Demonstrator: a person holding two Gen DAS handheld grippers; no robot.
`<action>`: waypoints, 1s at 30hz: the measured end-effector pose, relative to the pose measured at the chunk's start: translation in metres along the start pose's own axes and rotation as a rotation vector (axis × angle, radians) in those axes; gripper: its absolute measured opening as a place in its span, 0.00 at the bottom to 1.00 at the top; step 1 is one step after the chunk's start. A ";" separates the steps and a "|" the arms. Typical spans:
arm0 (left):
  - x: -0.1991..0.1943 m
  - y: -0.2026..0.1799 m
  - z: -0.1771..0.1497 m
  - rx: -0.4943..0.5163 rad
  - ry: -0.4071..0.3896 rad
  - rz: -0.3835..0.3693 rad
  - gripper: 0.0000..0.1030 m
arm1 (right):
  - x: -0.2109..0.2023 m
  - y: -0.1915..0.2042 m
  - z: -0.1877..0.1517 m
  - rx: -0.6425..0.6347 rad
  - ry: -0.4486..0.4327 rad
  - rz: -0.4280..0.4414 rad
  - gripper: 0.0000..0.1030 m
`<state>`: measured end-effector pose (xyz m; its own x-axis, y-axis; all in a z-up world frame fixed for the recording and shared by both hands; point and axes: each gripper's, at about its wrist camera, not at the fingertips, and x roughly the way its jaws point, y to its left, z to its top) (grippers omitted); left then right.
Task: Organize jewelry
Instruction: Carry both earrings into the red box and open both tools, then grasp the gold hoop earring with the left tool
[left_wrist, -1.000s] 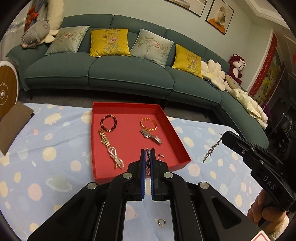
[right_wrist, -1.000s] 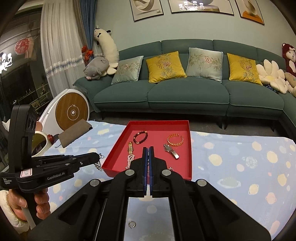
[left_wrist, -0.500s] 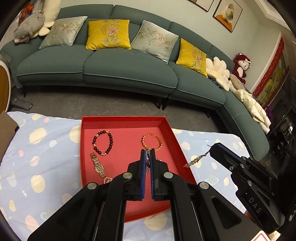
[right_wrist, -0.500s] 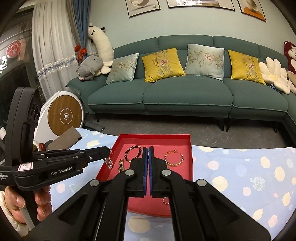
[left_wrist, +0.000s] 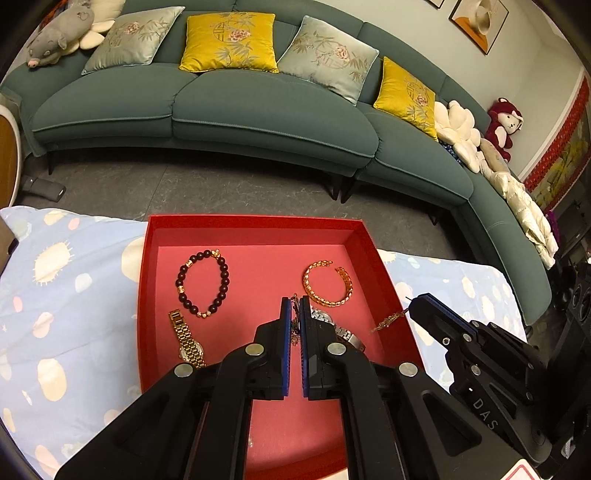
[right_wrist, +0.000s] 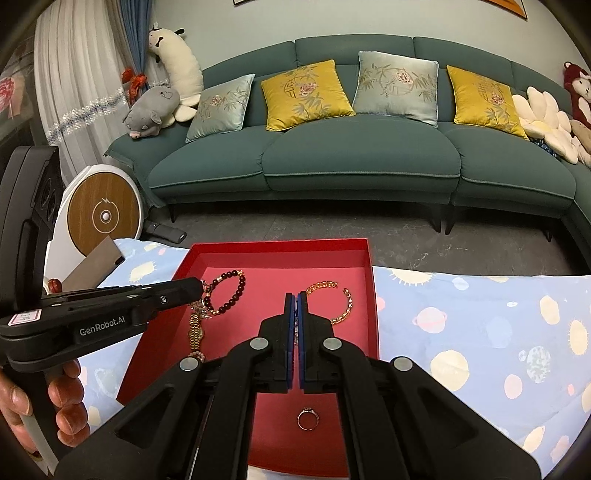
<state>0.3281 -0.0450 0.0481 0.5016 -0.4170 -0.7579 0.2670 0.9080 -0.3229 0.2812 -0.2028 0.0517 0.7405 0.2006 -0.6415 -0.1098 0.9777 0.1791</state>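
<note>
A red tray (left_wrist: 255, 225) (right_wrist: 280, 244) lies on the blue patterned cloth. In it are a dark bead bracelet (left_wrist: 203, 282) (right_wrist: 227, 295), a gold cuff bracelet (left_wrist: 327, 284) (right_wrist: 332, 301), a gold watch (left_wrist: 186, 338) (right_wrist: 195, 330), a silver watch (left_wrist: 343, 332) and a ring (right_wrist: 308, 419). My left gripper (left_wrist: 294, 314) (right_wrist: 201, 288) is shut on a small chain piece (left_wrist: 294, 325) above the tray's middle. My right gripper (right_wrist: 295, 314) (left_wrist: 410, 308) is shut on a thin gold chain (left_wrist: 388, 320) over the tray's right side.
A long teal sofa (left_wrist: 258, 107) (right_wrist: 351, 158) with cushions stands beyond the table's far edge. A round wooden-faced device (right_wrist: 103, 214) and a grey pouch (right_wrist: 92, 267) sit at the left. The cloth-covered table (right_wrist: 480, 332) extends right of the tray.
Both grippers have moved forward over the red tray, each still holding its chain. The tray now fills the near view.
</note>
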 end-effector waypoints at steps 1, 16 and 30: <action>0.003 0.000 -0.001 -0.002 0.005 -0.003 0.03 | 0.004 -0.002 -0.001 0.005 0.006 -0.002 0.00; -0.045 -0.009 -0.020 0.039 -0.119 0.049 0.30 | -0.028 -0.015 -0.006 0.030 -0.055 0.003 0.04; -0.138 -0.002 -0.153 0.066 -0.101 0.156 0.45 | -0.165 0.020 -0.087 0.023 -0.089 0.070 0.32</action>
<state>0.1325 0.0173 0.0661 0.6205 -0.2764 -0.7339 0.2314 0.9587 -0.1654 0.0992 -0.2107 0.0960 0.7876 0.2607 -0.5583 -0.1485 0.9597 0.2388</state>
